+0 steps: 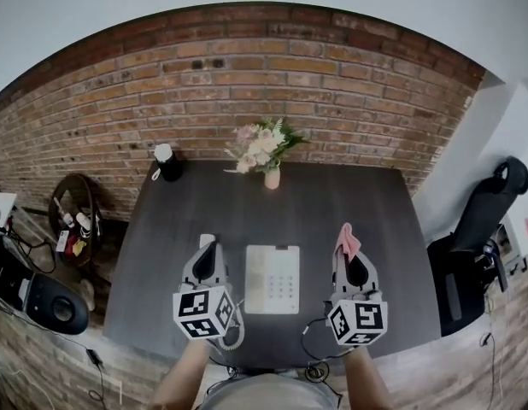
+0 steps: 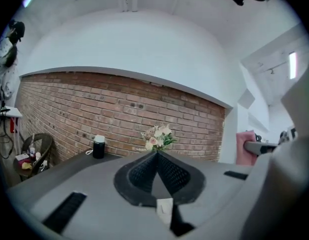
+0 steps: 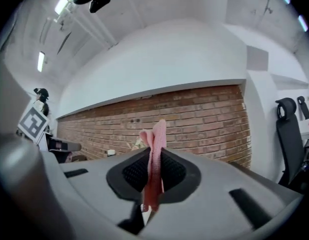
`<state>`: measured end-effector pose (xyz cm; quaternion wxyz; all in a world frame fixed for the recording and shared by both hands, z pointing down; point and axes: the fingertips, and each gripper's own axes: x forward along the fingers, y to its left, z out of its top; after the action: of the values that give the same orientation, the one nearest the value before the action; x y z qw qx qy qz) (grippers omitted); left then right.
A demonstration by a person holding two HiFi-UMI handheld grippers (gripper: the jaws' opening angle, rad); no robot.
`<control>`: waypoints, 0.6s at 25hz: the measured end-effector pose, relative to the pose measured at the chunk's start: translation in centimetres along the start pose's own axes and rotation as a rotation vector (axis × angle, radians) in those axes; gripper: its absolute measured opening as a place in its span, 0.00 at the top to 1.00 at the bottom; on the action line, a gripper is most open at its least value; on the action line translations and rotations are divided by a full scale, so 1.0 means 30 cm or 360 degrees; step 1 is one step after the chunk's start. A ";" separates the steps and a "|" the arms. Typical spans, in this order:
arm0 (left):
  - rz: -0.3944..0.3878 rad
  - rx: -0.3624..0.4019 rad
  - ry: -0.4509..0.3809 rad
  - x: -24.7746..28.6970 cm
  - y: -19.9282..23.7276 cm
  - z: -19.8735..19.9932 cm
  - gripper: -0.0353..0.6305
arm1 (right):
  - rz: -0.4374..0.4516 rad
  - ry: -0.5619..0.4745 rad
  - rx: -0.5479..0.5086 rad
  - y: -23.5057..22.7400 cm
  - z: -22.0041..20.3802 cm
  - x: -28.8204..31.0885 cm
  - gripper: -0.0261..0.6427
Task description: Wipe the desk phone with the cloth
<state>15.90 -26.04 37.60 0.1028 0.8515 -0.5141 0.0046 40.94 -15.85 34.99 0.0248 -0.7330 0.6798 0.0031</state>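
Observation:
The white desk phone (image 1: 272, 278) lies flat on the dark desk (image 1: 332, 199), near its front edge. My left gripper (image 1: 209, 248) hovers just left of the phone, its jaws meeting with nothing between them (image 2: 157, 156). A coiled cord (image 1: 236, 331) hangs by its marker cube. My right gripper (image 1: 348, 250) hovers just right of the phone, shut on a pink cloth (image 1: 348, 240). In the right gripper view the cloth (image 3: 157, 134) stands up between the jaws (image 3: 153, 151), pinched along its length. Both grippers point toward the brick wall.
A vase of flowers (image 1: 266, 150) and a black cup with a white lid (image 1: 167, 163) stand at the desk's back edge by the brick wall (image 1: 272, 84). A black office chair (image 1: 490, 207) is at the right, a round basket (image 1: 72, 216) at the left.

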 end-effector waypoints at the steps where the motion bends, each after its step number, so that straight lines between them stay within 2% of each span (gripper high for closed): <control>1: -0.0001 -0.0003 0.0004 -0.001 -0.005 -0.001 0.94 | -0.0036 -0.0018 0.0007 -0.012 0.005 -0.009 0.93; 15: -0.0019 -0.0043 0.0048 -0.022 0.001 -0.033 0.94 | -0.0158 -0.0042 -0.0022 -0.050 0.059 -0.060 0.93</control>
<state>15.66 -25.31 38.51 0.1222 0.8529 -0.5075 0.0098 42.36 -13.86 33.36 0.0289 -0.7658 0.6422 0.0162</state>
